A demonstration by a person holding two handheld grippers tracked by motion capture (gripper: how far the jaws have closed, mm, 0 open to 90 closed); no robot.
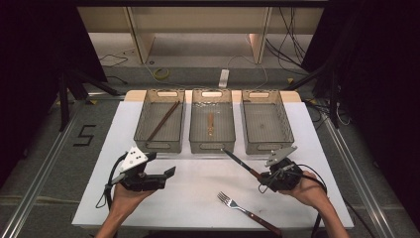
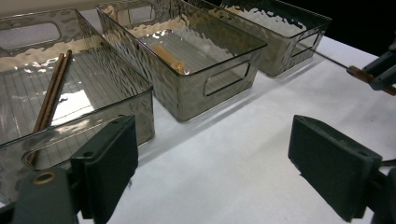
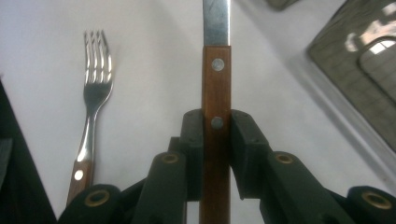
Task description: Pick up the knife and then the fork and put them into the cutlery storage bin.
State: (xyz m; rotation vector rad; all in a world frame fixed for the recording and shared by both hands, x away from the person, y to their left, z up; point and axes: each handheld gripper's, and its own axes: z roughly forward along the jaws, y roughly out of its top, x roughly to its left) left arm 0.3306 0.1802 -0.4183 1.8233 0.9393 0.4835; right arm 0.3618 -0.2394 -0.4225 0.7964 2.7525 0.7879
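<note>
Right gripper pinching a wood-handled knife by the handle, blade pointing ahead.

Looks headed for the empty bin at upper right; fork waits at bottom centre. Left gripper spread, idle.

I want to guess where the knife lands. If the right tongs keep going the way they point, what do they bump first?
Probably the middle bin. The right tongs grip a knife whose tip points at that bin's near wall, so the tip would likely meet it first, though depth is hard to judge.
</note>
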